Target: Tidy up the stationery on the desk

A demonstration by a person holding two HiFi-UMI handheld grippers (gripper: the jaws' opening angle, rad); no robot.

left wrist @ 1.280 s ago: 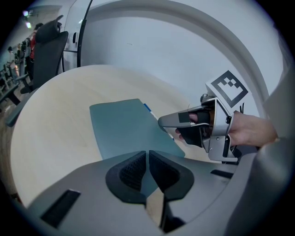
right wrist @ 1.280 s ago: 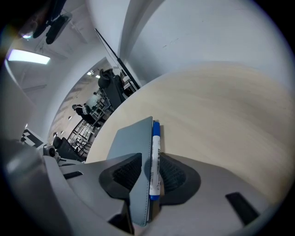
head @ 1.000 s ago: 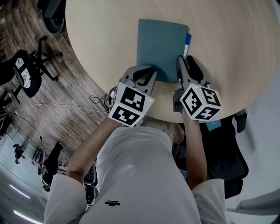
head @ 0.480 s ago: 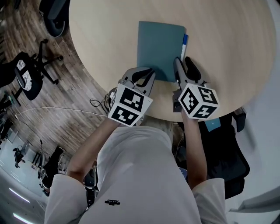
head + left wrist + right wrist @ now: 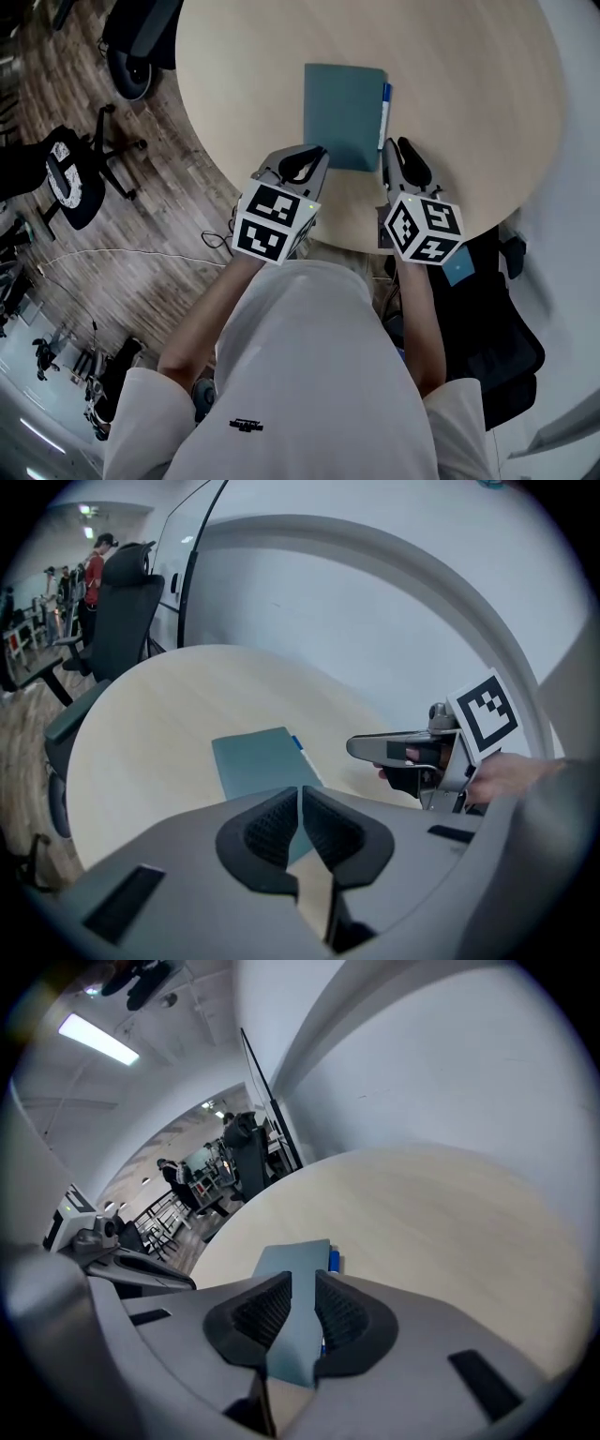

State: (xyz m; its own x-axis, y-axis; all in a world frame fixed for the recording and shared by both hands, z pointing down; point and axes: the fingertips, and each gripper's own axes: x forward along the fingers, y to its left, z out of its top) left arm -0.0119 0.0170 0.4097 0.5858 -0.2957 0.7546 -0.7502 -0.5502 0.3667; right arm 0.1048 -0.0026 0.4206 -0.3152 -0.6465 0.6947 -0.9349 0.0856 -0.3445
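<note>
**Inspector A:** Where does the stationery stand?

**Inspector B:** We find the teal notebook (image 5: 343, 112) lying flat on the round desk (image 5: 469, 94), towards its near side. A blue pen (image 5: 384, 105) lies along the notebook's right edge, just beside it or touching.

**A:** Which step is in hand?

**B:** We judge the pair already set in order, since neither tool is on either item. We see no other stationery on the desk, so the next move calls for little more than a check of alignment, or a fresh approach if the pen needs nudging.

**A:** And the claws?

**B:** The left gripper (image 5: 305, 161) hangs over the near edge, pads clenched together with nothing between them. The right gripper (image 5: 401, 155) has just been closing its jaws and they now stand a narrow gap apart. The notebook shows through that gap on the desk beyond. We record it as unpinched and the claw as empty.
</note>
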